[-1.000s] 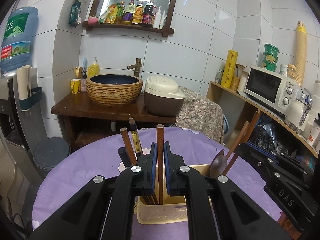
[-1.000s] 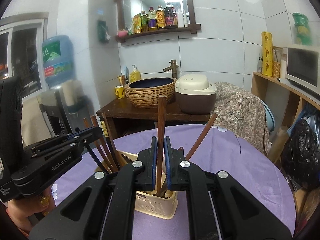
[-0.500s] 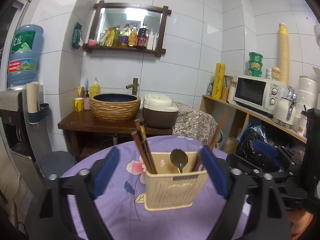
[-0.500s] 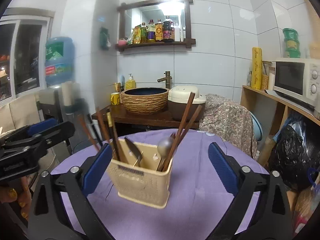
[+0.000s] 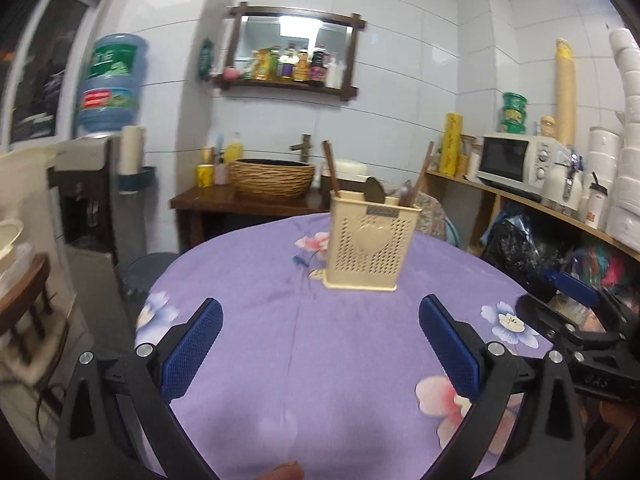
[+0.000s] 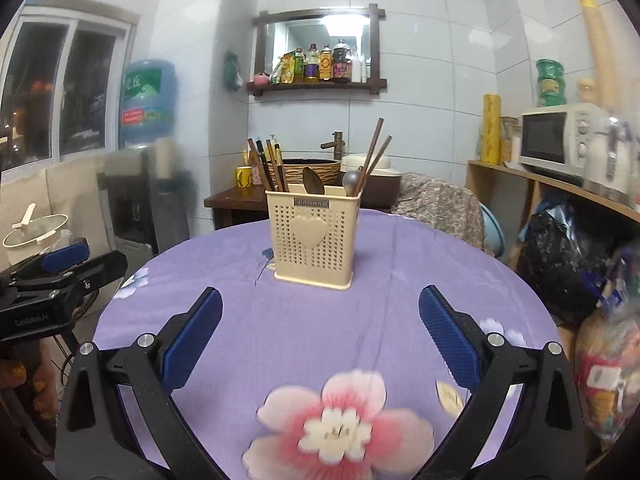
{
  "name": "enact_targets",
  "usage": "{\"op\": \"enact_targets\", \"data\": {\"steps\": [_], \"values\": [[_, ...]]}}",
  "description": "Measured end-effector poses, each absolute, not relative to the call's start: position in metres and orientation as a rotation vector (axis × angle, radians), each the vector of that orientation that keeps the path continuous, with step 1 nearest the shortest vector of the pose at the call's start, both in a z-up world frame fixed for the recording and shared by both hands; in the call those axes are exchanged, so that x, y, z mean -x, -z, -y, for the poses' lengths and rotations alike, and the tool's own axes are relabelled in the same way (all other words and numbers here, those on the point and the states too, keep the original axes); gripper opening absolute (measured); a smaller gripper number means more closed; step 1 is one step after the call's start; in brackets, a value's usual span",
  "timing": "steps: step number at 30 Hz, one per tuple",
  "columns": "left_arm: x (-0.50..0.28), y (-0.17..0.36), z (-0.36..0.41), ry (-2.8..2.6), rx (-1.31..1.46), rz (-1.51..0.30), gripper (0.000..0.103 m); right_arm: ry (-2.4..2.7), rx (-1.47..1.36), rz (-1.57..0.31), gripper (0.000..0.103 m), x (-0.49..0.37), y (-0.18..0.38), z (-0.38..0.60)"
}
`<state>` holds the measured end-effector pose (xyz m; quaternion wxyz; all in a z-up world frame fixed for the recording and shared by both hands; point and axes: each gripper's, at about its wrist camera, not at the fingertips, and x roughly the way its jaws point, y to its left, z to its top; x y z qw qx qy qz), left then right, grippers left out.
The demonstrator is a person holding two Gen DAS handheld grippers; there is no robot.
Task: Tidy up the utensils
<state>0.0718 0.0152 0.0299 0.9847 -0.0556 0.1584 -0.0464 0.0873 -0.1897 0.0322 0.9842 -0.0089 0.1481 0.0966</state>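
With chopsticks (image 6: 268, 164) and spoons (image 6: 352, 184) standing in the cream perforated plastic holder (image 6: 316, 240) mid-table, our left gripper (image 5: 320, 344) and right gripper (image 6: 320, 340) gape wide, empty; sorting looks finished, nothing left to fetch.

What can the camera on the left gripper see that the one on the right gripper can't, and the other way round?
Only the left wrist view shows the stacked white rolls at the far right, and the right gripper's side. Only the right wrist view shows the window, a pot lid, the left gripper's side, and a cluster of chopsticks in the holder's left end. Both show the cream utensil holder on the purple flowered tablecloth, the microwave and the water jug.
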Motion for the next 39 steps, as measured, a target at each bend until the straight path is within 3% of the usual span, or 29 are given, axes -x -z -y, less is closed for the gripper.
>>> {"op": "enact_targets", "data": {"steps": [10, 39], "values": [[-0.010, -0.017, -0.013, 0.065, 0.075, -0.286, 0.098, -0.216, 0.018, -0.279, 0.097, 0.004, -0.005, 0.178], [0.010, -0.016, -0.009, 0.062, 0.047, -0.254, 0.098, -0.236, -0.010, -0.259, 0.097, 0.009, -0.014, 0.180]]}}
